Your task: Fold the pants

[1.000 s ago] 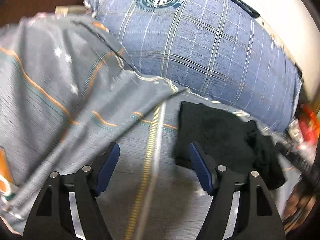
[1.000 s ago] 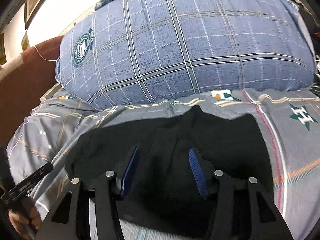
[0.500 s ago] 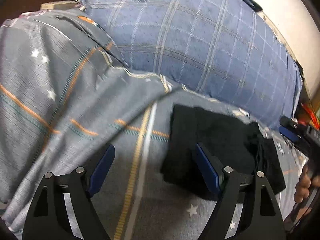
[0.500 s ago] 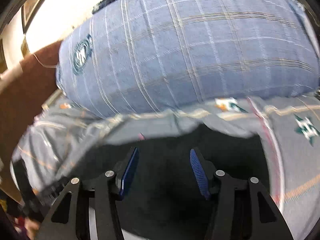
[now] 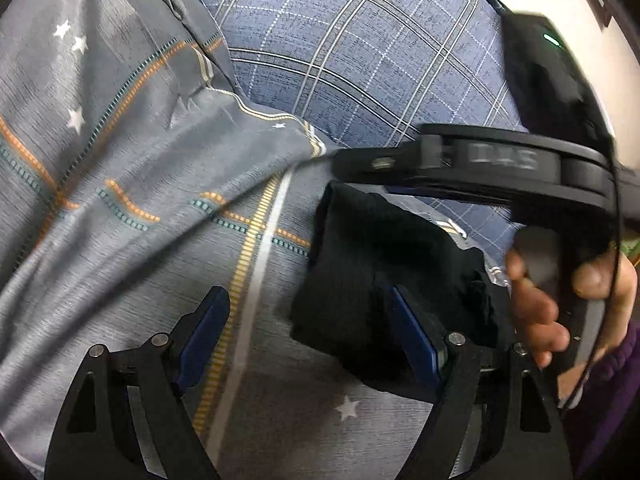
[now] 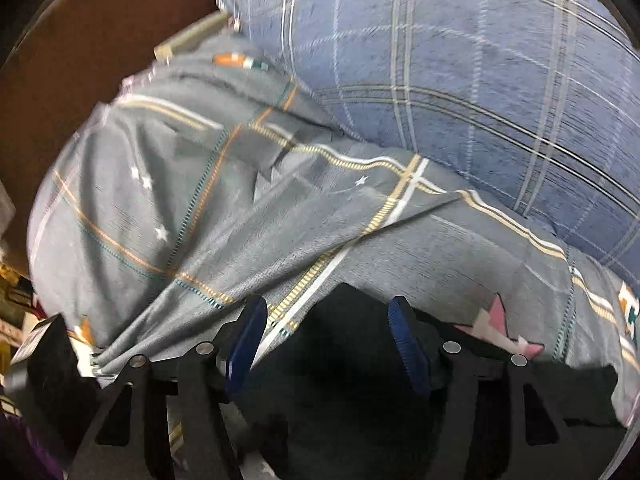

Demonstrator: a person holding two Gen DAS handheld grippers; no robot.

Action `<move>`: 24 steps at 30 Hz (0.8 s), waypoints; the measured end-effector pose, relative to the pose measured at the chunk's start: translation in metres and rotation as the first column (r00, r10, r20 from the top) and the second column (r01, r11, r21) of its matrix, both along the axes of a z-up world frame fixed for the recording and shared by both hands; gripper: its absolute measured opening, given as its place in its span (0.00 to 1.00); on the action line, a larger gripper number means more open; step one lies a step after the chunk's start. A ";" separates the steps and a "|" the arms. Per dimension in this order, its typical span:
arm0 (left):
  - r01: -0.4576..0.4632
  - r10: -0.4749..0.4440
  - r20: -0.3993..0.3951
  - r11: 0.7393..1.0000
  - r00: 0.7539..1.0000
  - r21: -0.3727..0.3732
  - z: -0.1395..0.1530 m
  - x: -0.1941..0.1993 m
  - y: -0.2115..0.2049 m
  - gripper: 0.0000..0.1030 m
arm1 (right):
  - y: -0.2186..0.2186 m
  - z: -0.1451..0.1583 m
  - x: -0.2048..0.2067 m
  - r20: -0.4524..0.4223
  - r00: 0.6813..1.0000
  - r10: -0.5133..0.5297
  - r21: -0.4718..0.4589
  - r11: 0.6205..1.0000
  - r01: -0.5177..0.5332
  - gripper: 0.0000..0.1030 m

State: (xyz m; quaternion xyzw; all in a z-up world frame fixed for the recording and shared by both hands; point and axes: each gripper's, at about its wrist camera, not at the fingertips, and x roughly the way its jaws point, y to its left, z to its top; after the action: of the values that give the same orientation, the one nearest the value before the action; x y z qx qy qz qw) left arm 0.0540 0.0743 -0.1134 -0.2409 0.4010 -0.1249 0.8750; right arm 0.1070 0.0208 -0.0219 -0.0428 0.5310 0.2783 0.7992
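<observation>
The black pants point(image 5: 384, 280) are lying folded into a compact dark bundle on a grey bed sheet point(image 5: 132, 184) patterned with stars and orange, teal and yellow stripes, just in front of a big blue plaid pillow point(image 5: 360, 64) at the far side of the bed. No container is showing. In the left wrist view the left tongs point(image 5: 308, 332) are pointing down at the sheet with their jaws standing wide apart and gripping nothing; the left blue pad is hovering over bare sheet beside a yellow and white stripe, while the right blue pad is sitting over the near left part of the pants, whose left edge is lying between the two pads. To the right in that view a hand point(image 5: 560, 300) with a purple sleeve is wrapping its fingers around the grey handle of the other black tool, whose arm is reaching across above the far edge of the pants. In the right wrist view, which is blurred, the right tongs point(image 6: 324, 336) are tilting steeply down over the far left corner of the pants point(image 6: 340, 392); their jaws have just been widening and are released, with dark cloth showing between and below the pads but neither pad pressing on it. The pants are looking flat and smooth there, with a clean straight far edge against the sheet point(image 6: 200, 208). A brown headboard point(image 6: 80, 48) is standing at the far left beside the pillow point(image 6: 480, 72).
</observation>
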 end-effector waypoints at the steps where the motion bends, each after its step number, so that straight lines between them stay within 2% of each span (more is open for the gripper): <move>1: 0.021 -0.021 -0.001 1.000 1.000 -0.018 -0.002 0.001 -0.002 0.79 | 0.007 -0.005 0.002 -0.008 1.000 0.021 -0.032 0.999 -0.021 0.70; 2: 0.038 -0.038 -0.002 0.999 0.999 -0.030 -0.003 0.001 -0.004 0.79 | 0.012 -0.012 0.003 -0.010 0.999 0.041 -0.083 0.996 -0.041 0.70; 3: 0.051 -0.051 -0.002 0.998 0.999 -0.035 -0.005 0.002 -0.007 0.73 | 0.018 -0.020 0.005 -0.001 0.999 0.045 -0.161 0.986 -0.045 0.70; 4: 0.059 -0.059 0.003 0.998 0.998 -0.021 -0.005 0.002 -0.009 0.58 | 0.019 -0.027 0.008 -0.001 0.999 0.046 -0.191 0.980 -0.045 0.69; 5: 0.072 -0.072 0.009 0.997 0.997 -0.001 -0.006 0.003 -0.012 0.50 | 0.019 -0.033 0.010 -0.004 0.999 0.042 -0.225 0.973 -0.042 0.65; 6: 0.089 -0.089 0.012 0.996 0.996 0.004 -0.006 0.005 -0.014 0.42 | 0.016 -0.039 0.013 -0.012 1.000 0.029 -0.249 0.968 -0.031 0.57; 7: 0.100 -0.100 0.018 0.995 0.995 -0.007 -0.006 0.006 -0.015 0.38 | 0.011 -0.043 0.015 -0.027 1.000 0.002 -0.253 0.967 -0.009 0.39; 9: 0.115 -0.113 0.055 0.993 0.992 -0.031 -0.004 0.006 -0.013 0.27 | 0.004 -0.042 0.014 -0.025 0.999 -0.032 -0.249 0.968 0.025 0.23; 10: 0.130 -0.127 0.070 0.991 0.989 -0.032 0.000 0.006 -0.014 0.22 | 0.003 -0.038 0.011 -0.017 0.999 -0.032 -0.239 0.971 0.027 0.18; 12: 0.167 -0.160 0.123 0.985 0.979 -0.043 0.009 0.001 -0.017 0.18 | -0.002 -0.023 0.000 0.040 0.998 -0.041 -0.219 0.975 0.049 0.15; 15: 0.230 -0.223 0.229 0.973 0.947 -0.002 0.027 -0.013 -0.029 0.17 | -0.028 0.005 -0.018 0.106 0.989 -0.106 -0.127 0.985 0.119 0.13; 17: 0.273 -0.264 0.307 0.962 0.914 0.015 0.040 -0.024 -0.036 0.17 | -0.050 0.022 -0.031 0.140 0.977 -0.158 -0.040 0.985 0.165 0.13; 21: 0.355 -0.333 0.423 0.935 0.843 0.029 0.057 -0.042 -0.047 0.18 | -0.108 0.046 -0.064 0.180 0.941 -0.286 0.153 0.953 0.261 0.12; 23: 0.374 -0.344 0.456 0.927 0.821 0.025 0.065 -0.049 -0.049 0.27 | -0.135 0.052 -0.076 0.184 0.921 -0.342 0.221 0.928 0.300 0.12; 24: 0.382 -0.341 0.481 0.924 0.807 0.015 0.071 -0.054 -0.046 0.47 | -0.148 0.055 -0.082 0.191 0.908 -0.373 0.247 0.914 0.323 0.12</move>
State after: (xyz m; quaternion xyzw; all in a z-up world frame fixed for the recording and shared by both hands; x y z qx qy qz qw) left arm -0.0001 0.0279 -0.0421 -0.1580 0.2072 -0.3608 0.8955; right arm 0.0251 -0.1272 0.0326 0.1049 0.3997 0.1779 0.8930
